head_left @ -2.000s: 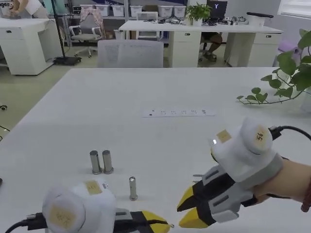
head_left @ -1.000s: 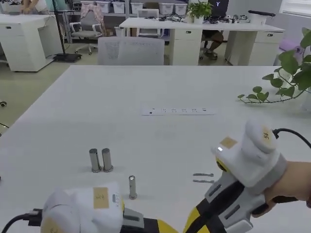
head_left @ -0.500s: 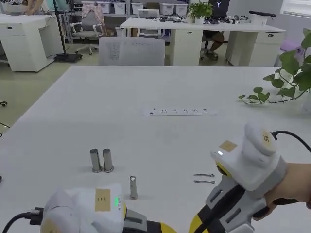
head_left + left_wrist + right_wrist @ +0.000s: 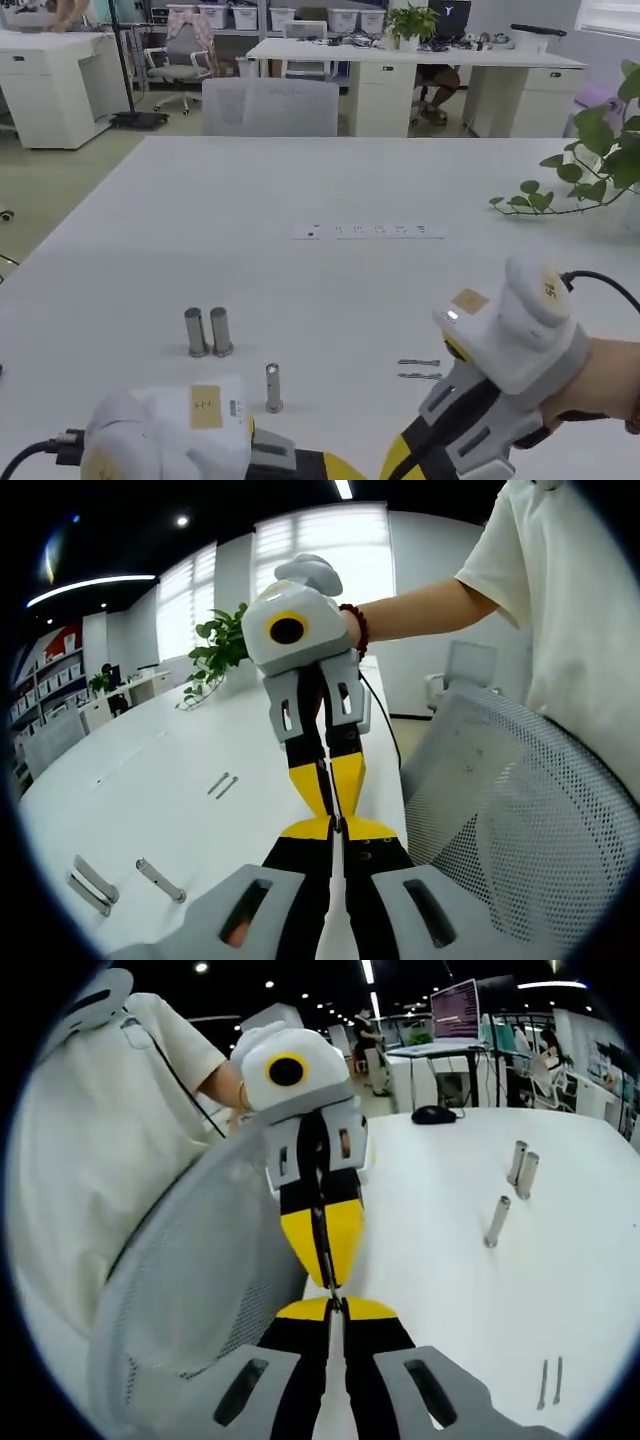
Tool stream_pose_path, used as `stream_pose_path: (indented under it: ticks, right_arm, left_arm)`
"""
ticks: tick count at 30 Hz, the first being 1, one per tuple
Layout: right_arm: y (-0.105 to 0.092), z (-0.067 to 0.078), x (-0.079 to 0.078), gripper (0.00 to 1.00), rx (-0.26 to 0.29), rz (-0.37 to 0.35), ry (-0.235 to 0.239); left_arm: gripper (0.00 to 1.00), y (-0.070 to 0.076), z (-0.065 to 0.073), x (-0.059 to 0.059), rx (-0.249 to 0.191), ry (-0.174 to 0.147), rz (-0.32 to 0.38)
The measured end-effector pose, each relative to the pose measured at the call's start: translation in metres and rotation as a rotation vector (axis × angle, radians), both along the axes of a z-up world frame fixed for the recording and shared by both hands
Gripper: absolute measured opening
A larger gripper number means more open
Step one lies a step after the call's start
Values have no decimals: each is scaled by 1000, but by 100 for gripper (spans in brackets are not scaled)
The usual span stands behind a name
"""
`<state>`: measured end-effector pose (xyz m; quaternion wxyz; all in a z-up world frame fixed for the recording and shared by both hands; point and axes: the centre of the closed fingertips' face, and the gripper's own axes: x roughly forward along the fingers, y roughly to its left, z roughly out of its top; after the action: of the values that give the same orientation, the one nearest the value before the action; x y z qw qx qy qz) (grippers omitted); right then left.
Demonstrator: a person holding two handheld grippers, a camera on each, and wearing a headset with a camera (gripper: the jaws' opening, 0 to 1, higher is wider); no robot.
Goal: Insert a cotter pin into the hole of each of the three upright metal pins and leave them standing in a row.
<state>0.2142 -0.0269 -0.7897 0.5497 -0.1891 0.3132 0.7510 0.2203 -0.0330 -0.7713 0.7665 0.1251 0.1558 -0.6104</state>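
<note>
The yellowish square sticker [image 4: 205,405] on the white rounded plastic housing of the left gripper [image 4: 337,828] carries small dark writing, too blurred to read. It is the same for the sticker on the right gripper [image 4: 336,1305]. Compared with two seconds ago, the right gripper is lower and its yellow tongs, then apart, are now together. The green lamp lit on the left housing half a second ago is now dark. Both pairs of tongs are pressed together and meet tip to tip at the near edge of the smooth white table [image 4: 300,180]; whether something thin sits between them I cannot tell. Two upright cylinder pins of grey polished metal [image 4: 220,332] stand just beside each other, with a third upright metal pin [image 4: 273,388] near them, to the right and closer. Two thin wire cotter pins [image 4: 418,362] lie flat and parallel, further right.
</note>
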Motion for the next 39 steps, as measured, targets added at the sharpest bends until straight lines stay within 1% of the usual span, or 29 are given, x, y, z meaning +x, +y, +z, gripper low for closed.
stream_pose_path:
  ticks: [3, 4, 5, 7, 12, 14, 18, 21, 24, 30, 32, 38, 39]
  right_arm:
    - [1, 1, 2, 4, 0, -5, -23]
    - [2, 1, 4, 4, 1, -7, -40]
    - [2, 1, 4, 4, 0, -8, -41]
    - [3, 2, 5, 4, -2, -9, -60]
    - [4, 3, 9, 4, 2, -22, -77]
    - [4, 4, 10, 4, 3, -25, -87]
    - [6, 4, 12, 4, 5, -34, -111]
    - [7, 3, 14, 3, 6, -43, -120]
    - [9, 4, 16, 3, 7, -54, -139]
    - [9, 4, 20, 3, -11, -64, -166]
    - [9, 3, 22, 3, -18, -66, -170]
    - [7, 2, 30, 3, -49, -86, -190]
    - [6, 1, 34, 3, -61, -97, -196]
  left_arm:
    - [0, 2, 0, 3, -8, 15, 28]
    - [0, 3, 0, 4, -13, 24, 35]
    - [0, 4, 0, 6, -16, 23, 42]
    - [0, 4, 0, 7, -22, 28, 54]
    - [0, 6, 2, 9, -38, 48, 84]
    - [0, 6, 2, 10, -39, 51, 91]
    - [1, 8, 2, 12, -40, 66, 111]
    - [1, 9, 1, 14, -36, 63, 120]
    - [2, 11, 1, 16, -42, 77, 142]
    - [4, 13, -1, 20, -46, 92, 183]
    - [5, 14, -3, 21, -49, 109, 197]
    - [9, 20, -5, 25, -57, 109, 231]
    - [9, 22, -5, 27, -60, 109, 245]
